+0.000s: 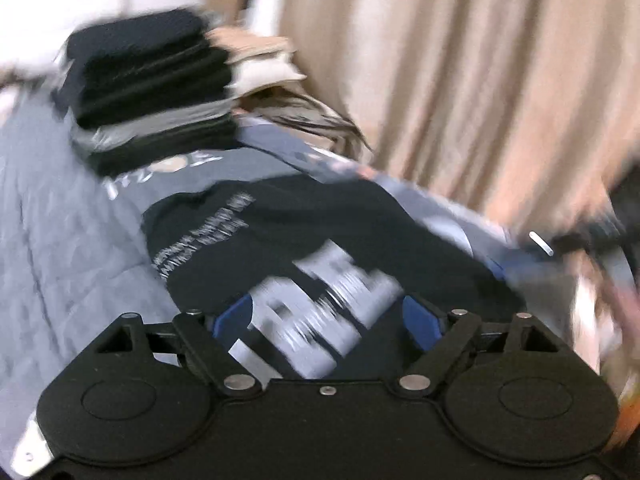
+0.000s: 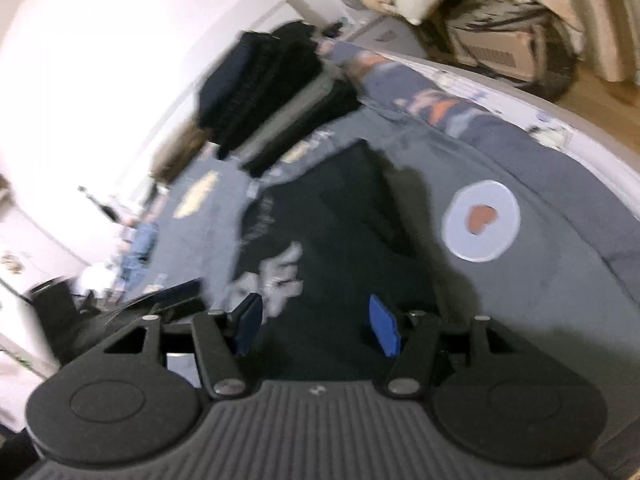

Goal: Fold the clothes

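A black T-shirt (image 1: 320, 220) with white print lies spread on the grey bedspread (image 1: 60, 220). My left gripper (image 1: 328, 320) hovers over its near end. Its blue pads (image 1: 232, 320) stand wide apart, the printed cloth shows in the gap, and neither pad presses on it, so it is open. In the right wrist view the same black T-shirt (image 2: 340, 208) runs away from my right gripper (image 2: 316, 324). That gripper is open too, its pads (image 2: 384, 330) apart above the dark cloth. A stack of folded clothes (image 1: 152, 88), mostly black, stands at the far end of the shirt.
The stack of folded clothes (image 2: 264, 92) rests on a grey printed garment (image 1: 224, 176). Beige pillows (image 1: 260, 60) lie behind it, and a beige curtain (image 1: 460, 60) hangs past the bed's far edge. The bedspread (image 2: 560, 184) carries a white round patch (image 2: 482, 220) with a red heart.
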The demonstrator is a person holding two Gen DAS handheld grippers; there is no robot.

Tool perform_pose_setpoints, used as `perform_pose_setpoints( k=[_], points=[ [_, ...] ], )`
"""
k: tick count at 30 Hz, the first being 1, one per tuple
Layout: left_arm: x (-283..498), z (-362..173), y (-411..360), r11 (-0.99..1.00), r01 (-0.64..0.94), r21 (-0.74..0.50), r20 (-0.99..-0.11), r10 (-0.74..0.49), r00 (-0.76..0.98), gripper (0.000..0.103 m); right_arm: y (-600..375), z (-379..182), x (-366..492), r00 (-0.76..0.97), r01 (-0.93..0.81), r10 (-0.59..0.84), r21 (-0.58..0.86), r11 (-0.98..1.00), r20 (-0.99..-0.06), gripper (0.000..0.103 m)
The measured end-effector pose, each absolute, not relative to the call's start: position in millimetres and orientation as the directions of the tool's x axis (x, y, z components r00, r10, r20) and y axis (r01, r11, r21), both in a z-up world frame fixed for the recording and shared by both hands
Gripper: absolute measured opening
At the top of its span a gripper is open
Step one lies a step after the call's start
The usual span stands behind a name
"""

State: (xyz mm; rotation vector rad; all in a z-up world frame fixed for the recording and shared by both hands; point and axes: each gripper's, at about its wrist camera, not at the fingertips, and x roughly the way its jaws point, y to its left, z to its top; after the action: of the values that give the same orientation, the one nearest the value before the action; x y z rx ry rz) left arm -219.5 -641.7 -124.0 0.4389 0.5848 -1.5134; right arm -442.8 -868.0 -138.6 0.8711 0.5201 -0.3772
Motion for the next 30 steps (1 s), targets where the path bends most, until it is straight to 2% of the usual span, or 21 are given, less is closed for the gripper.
perform_pose_setpoints(
  k=[4, 9, 10, 12, 13, 17, 21, 24, 27, 28, 29, 30],
  points=[
    [-269, -144, -615, -0.109, 0.986, 0.124, -0.659, -0.753, 0.000, 0.070, -871, -155, -446, 0.811, 0.531, -0.110, 0.643, 0.552, -0.575, 0.058],
    [-295, -172, -596, -0.171, 0.941, 0.292, -0.670, -0.738, 0.074, 0.068, -870, -155, -450, 0.811, 0.535, -0.121, 0.642, 0.549, -0.572, 0.058],
    [-298, -175, -595, -0.171, 0.930, 0.326, -0.664, -0.742, 0.096, 0.065, -870, -155, -450, 0.810, 0.537, -0.124, 0.640, 0.550, -0.573, 0.058],
    [-300, -177, -592, -0.194, 0.920, 0.340, -0.666, -0.741, 0.090, 0.049, -870, -156, -451, 0.809, 0.541, -0.132, 0.639, 0.548, -0.572, 0.058],
    [-299, -177, -590, -0.210, 0.920, 0.332, -0.673, -0.736, 0.075, 0.027, -870, -156, -452, 0.808, 0.544, -0.138, 0.637, 0.546, -0.573, 0.058],
    [-291, -174, -577, -0.232, 0.913, 0.335, -0.686, -0.724, 0.068, 0.018, -872, -160, -456, 0.796, 0.568, -0.170, 0.621, 0.540, -0.580, 0.058],
    [-276, -172, -574, -0.204, 0.946, 0.254, -0.709, -0.704, 0.039, 0.018, -879, -173, -458, 0.730, 0.647, -0.205, 0.563, 0.514, -0.653, 0.059],
    [-267, -156, -574, -0.145, 0.982, 0.118, -0.699, -0.715, -0.021, 0.023, -878, -170, -470, 0.757, 0.635, -0.232, 0.602, 0.484, -0.611, 0.058],
    [-256, -139, -570, -0.098, 0.995, -0.028, -0.656, -0.749, -0.092, 0.037, -869, -144, -478, 0.792, 0.600, -0.279, 0.608, 0.521, -0.543, 0.058],
    [-252, -136, -570, -0.088, 0.994, -0.071, -0.650, -0.751, -0.112, 0.049, -866, -135, -479, 0.815, 0.571, -0.279, 0.624, 0.533, -0.507, 0.058],
    [-249, -134, -570, -0.078, 0.991, -0.113, -0.642, -0.755, -0.133, 0.056, -863, -128, -478, 0.834, 0.545, -0.272, 0.636, 0.546, -0.480, 0.058],
    [-246, -133, -571, -0.071, 0.985, -0.157, -0.629, -0.762, -0.155, 0.056, -860, -121, -475, 0.856, 0.508, -0.246, 0.650, 0.565, -0.455, 0.059]
  ],
)
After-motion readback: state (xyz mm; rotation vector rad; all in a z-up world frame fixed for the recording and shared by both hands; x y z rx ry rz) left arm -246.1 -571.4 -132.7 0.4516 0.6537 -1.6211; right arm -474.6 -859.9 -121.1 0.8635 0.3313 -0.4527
